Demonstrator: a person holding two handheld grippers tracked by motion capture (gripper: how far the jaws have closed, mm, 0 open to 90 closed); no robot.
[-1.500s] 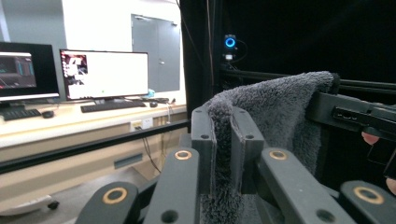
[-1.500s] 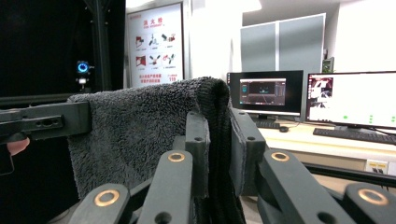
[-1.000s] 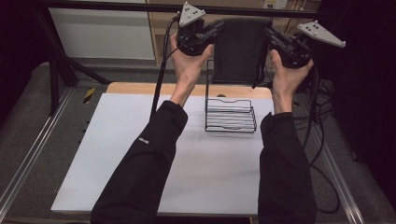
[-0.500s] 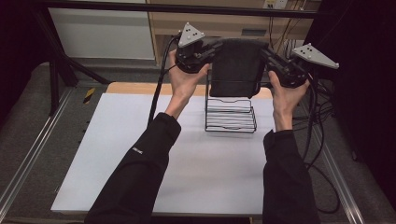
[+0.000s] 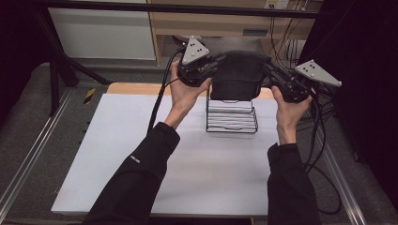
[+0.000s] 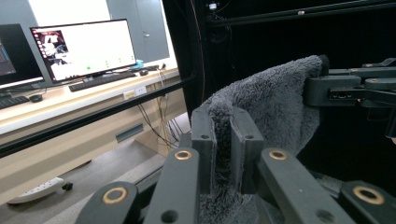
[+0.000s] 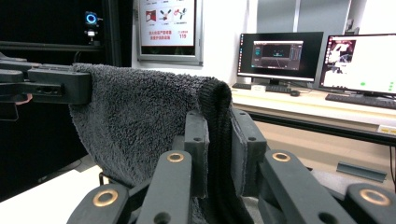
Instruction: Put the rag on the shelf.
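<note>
Dark towel (image 5: 237, 77) held stretched above the wire rack (image 5: 232, 117), now lower than a second ago.

The left hand-held gripper (image 5: 213, 63) and right hand-held gripper (image 5: 274, 75) each pinch an upper corner of the fluffy grey cloth, jaws pressed onto the pile. Both hands have come down and toward the person, so the towel's bottom edge now hangs just over the rack's back on the white worktop (image 5: 141, 154). Draping it over the rack looks like the likely aim.
</note>
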